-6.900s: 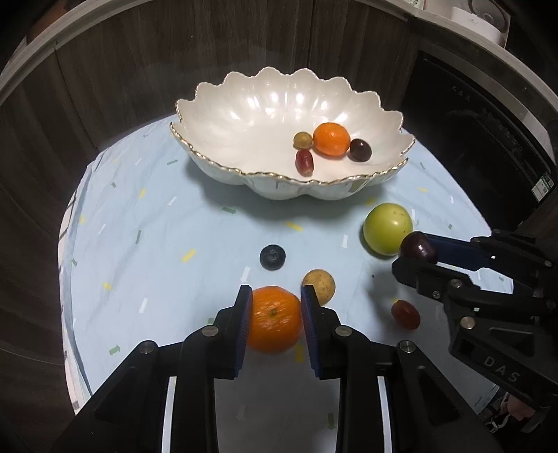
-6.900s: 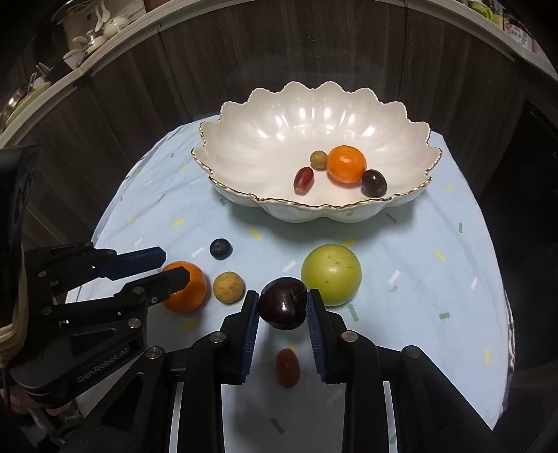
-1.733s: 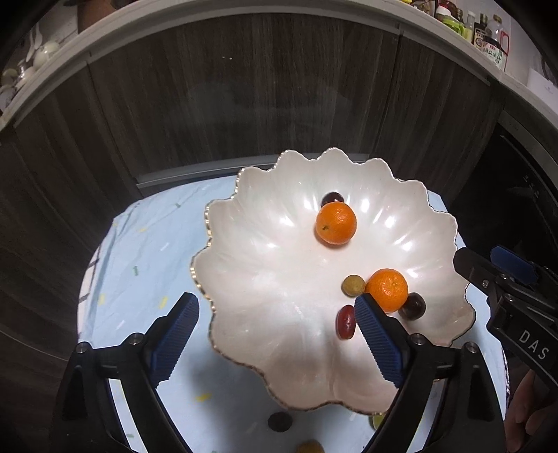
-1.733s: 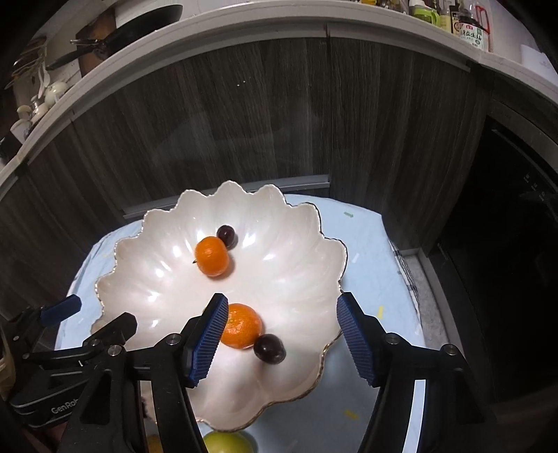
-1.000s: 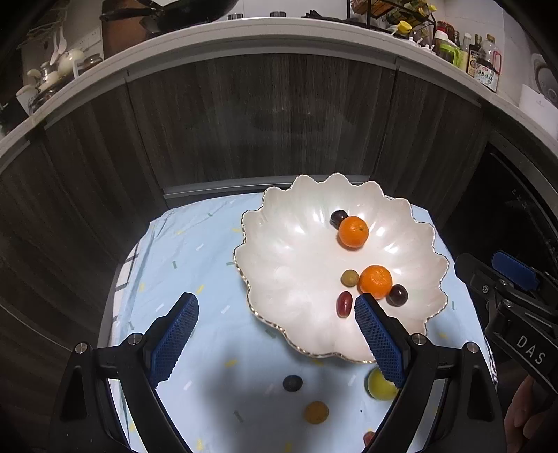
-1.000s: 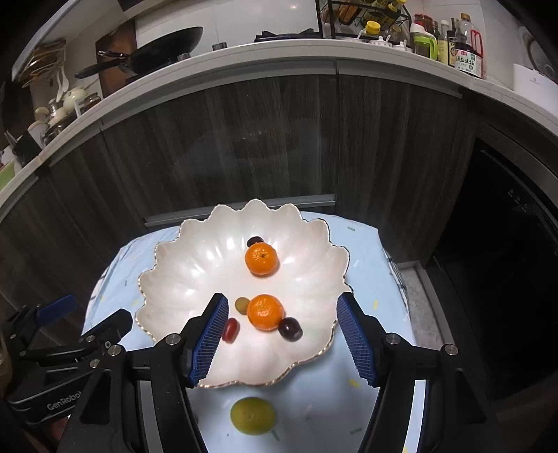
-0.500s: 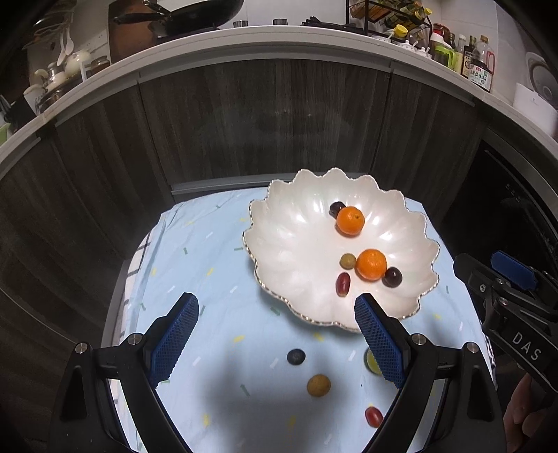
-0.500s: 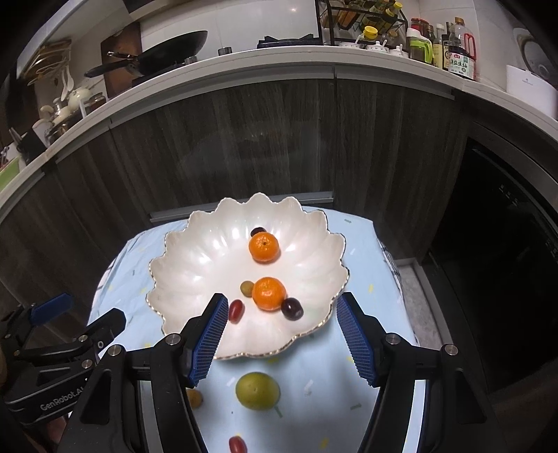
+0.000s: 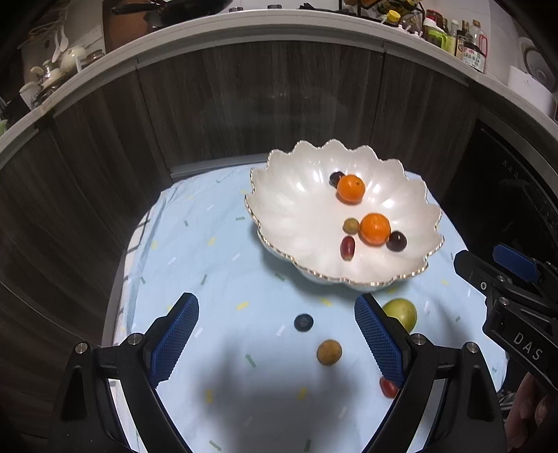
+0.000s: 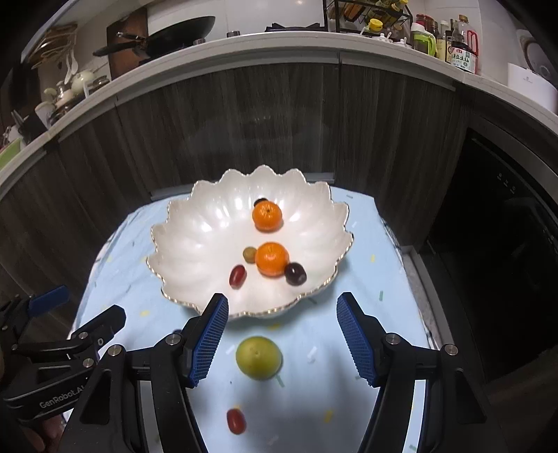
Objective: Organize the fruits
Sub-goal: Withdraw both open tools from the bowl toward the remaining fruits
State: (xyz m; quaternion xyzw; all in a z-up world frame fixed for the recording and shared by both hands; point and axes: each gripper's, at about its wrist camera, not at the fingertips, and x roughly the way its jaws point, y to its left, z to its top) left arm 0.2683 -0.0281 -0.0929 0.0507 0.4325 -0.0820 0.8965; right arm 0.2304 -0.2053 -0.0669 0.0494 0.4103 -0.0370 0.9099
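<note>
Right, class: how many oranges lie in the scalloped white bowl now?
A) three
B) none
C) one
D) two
D: the scalloped white bowl holds two oranges, the far orange and the near orange, among smaller fruits.

Frying pan [image 10: 174, 29], bottles [image 10: 460, 52] on counter [image 10: 279, 43]
</note>
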